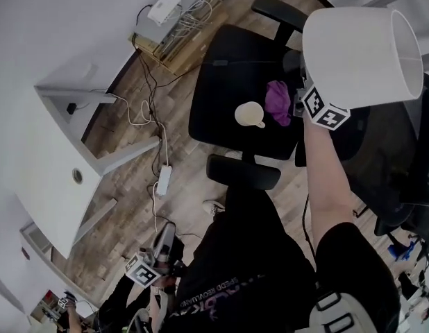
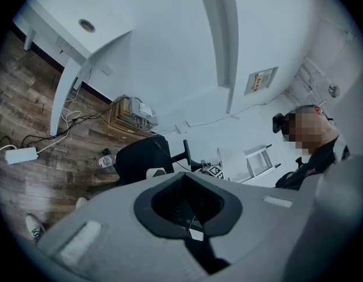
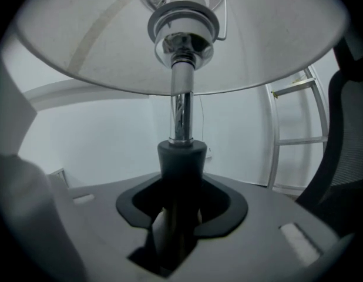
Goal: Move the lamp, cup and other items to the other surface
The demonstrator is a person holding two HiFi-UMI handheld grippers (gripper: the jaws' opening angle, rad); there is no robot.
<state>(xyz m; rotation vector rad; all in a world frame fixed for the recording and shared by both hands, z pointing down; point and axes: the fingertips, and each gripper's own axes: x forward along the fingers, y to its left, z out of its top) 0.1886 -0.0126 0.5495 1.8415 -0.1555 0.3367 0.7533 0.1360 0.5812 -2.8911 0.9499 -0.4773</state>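
A lamp with a white shade (image 1: 360, 54) hangs in the air at the upper right, above a black office chair seat (image 1: 218, 82). My right gripper (image 1: 308, 96) is shut on the lamp's dark lower stem (image 3: 181, 157), under the chrome tube (image 3: 181, 113). On the seat, a cream cup (image 1: 249, 114) sits next to a purple cloth (image 1: 278, 103). My left gripper (image 1: 155, 255) is low at the bottom left, far from the chair. Its jaws (image 2: 187, 207) stand open with nothing between them. The cup (image 2: 153, 173) shows small in the left gripper view.
A white desk (image 1: 48, 151) stands at the left, with cables and a power strip (image 1: 163, 180) on the wooden floor. A second black chair (image 1: 398, 158) is at the right. A metal ladder (image 3: 293, 134) stands by the wall. A person (image 2: 322, 157) is nearby.
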